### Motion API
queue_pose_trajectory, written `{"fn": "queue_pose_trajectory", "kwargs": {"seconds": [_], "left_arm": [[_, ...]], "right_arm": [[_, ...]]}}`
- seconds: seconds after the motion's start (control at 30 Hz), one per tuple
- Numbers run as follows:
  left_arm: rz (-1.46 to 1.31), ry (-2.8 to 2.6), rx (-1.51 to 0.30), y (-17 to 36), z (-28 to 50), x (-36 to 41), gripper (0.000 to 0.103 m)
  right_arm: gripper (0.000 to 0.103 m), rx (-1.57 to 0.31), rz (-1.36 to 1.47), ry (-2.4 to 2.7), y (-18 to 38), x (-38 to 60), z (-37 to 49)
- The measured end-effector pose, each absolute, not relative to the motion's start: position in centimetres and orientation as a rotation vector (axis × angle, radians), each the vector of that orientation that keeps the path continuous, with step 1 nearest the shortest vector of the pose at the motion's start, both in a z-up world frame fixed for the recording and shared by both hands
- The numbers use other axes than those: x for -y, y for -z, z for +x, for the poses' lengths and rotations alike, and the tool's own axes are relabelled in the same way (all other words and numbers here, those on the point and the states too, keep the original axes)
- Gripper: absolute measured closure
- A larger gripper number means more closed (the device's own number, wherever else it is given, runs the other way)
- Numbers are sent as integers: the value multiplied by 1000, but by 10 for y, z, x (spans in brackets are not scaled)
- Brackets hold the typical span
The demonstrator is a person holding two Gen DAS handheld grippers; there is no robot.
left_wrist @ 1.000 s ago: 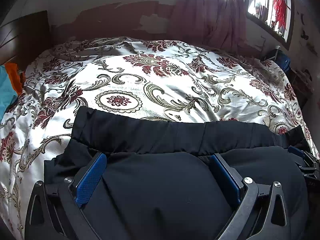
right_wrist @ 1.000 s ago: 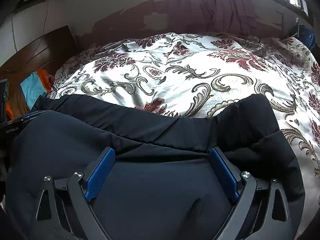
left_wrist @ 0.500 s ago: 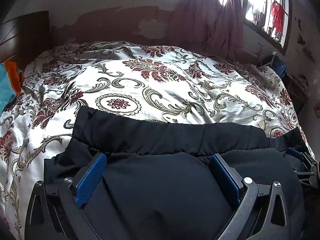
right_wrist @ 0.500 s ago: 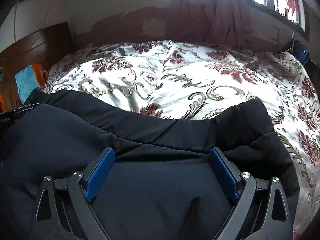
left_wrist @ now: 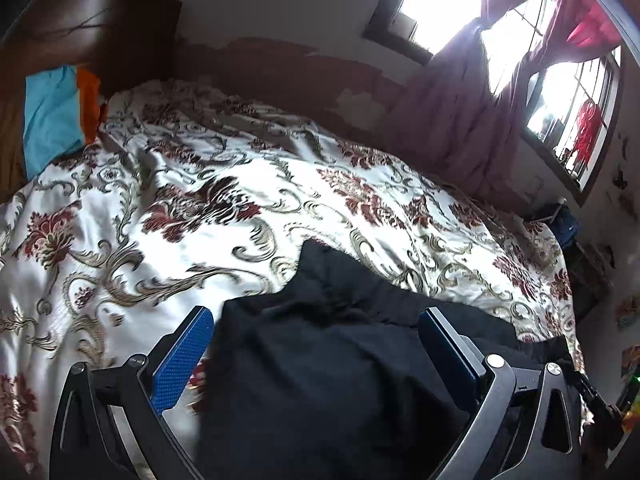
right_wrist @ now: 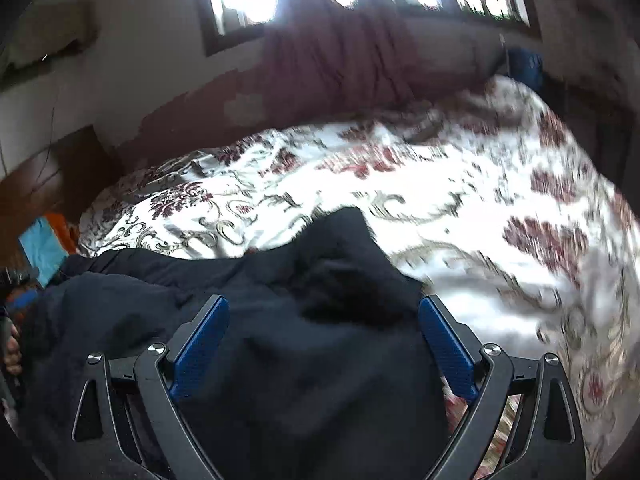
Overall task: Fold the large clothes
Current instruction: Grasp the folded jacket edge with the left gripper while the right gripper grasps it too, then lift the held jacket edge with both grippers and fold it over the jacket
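- Both views have swung since a second ago: the black garment's straight far edge across the bed has bunched into a peak toward the middle, and more of the window and wall shows.
- Left claw stands wide, its blue pads spread well apart with the black garment heaped between them; whether cloth is pinched nearer the camera cannot be told.
- Right claw is equally wide, blue pads either side of the same garment, which fills the near part of the view.
- From the left view the garment lies at the near right of the bed, rising to a point just past the pads; from the right view it trails off to the near left.
- Under it spreads the white bedspread with red flowers and grey-gold scrolls, motion-blurred on the right in the right wrist view.
- Far left, a dark wooden headboard with a blue and orange cloth against it.
- Beyond the bed, a purple curtain hangs by a bright barred window.
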State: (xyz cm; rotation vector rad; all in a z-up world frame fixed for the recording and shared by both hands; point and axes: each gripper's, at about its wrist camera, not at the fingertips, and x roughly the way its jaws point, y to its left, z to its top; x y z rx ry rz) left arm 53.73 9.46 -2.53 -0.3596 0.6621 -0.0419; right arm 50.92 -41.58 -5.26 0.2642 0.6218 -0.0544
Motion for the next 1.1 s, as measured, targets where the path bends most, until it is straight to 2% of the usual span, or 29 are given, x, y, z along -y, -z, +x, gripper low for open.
{"fn": "queue_pose_trajectory", "kwargs": {"seconds": [0.4,0.6,0.77,1.1], "left_arm": [[-283,247,-921,65,521,-116,0],[-372,296,-926,76,518,-123,0],[-383,333,-937,78,518,-122,0],[-367,451,-984,81,515,-114,0]], "right_arm": [[10,-750,415,-61,91,463,507],[9,-823,412,-163,105,452,520],[1,-842,461,-233,111,453,525],[1,-848,555,-421,122,447,523]]}}
